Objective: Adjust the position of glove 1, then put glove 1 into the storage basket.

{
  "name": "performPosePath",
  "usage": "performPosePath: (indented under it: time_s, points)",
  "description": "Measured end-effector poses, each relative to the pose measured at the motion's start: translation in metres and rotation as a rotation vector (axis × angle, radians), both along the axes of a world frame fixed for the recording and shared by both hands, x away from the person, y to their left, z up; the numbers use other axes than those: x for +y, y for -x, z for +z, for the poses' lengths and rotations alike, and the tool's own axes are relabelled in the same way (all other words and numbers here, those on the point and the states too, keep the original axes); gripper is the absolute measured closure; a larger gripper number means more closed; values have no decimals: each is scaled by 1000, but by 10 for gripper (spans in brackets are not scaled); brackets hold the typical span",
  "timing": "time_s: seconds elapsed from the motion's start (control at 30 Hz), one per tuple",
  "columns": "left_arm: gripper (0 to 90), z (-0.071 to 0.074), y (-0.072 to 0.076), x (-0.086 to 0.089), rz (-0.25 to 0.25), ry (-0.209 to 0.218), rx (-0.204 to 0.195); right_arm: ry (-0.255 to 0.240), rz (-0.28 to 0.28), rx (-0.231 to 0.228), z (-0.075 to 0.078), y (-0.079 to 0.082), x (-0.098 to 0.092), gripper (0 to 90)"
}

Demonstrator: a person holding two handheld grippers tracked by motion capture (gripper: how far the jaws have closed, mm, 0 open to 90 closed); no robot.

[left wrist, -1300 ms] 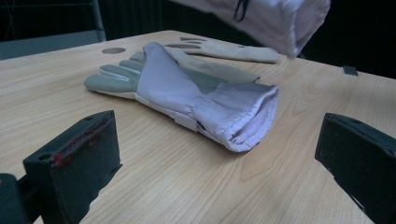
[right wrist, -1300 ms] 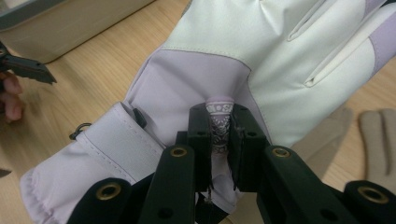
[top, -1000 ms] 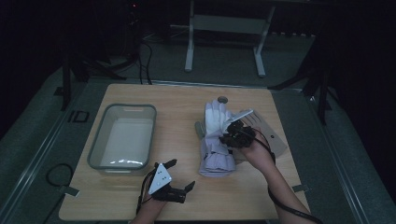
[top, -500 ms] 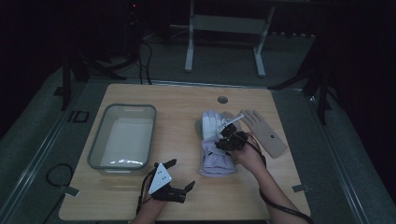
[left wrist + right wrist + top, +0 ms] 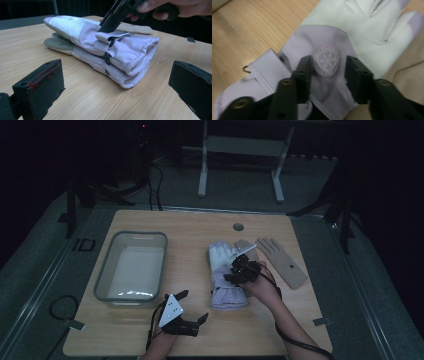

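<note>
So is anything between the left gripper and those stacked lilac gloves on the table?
Nothing visible. In the left gripper view, bare wood runs from the open left gripper to the cuffs of the lilac gloves. The right gripper sits on top of the pile, its jaws having just opened, not in the path.

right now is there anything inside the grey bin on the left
No, in the high view the grey bin shows only its own pale bare floor, while the lilac gloves lie on the table beside it.
</note>
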State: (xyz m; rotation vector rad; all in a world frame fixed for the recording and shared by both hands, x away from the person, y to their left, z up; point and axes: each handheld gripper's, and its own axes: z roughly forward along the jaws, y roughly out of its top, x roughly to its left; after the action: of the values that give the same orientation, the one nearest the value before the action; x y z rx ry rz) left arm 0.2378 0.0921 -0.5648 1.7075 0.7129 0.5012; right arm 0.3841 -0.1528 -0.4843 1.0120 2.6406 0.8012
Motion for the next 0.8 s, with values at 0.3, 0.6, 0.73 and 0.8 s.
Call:
performPosePath:
  time_s: [0.3,0.6,0.73,0.8]
  points:
    - [0,2,-7,-1,58,-38,75,-166,30,-74,22,25,-37,133]
    - [32,19,-11,-7,25,-54,183,-215,28,-106,11,40,-74,140]
    - [34,30,-12,-14,0,-49,195,-231,-18,-77,11,40,-86,140]
    - [33,36,-15,-17,7,-50,196,-235,-34,-79,12,39,-89,132]
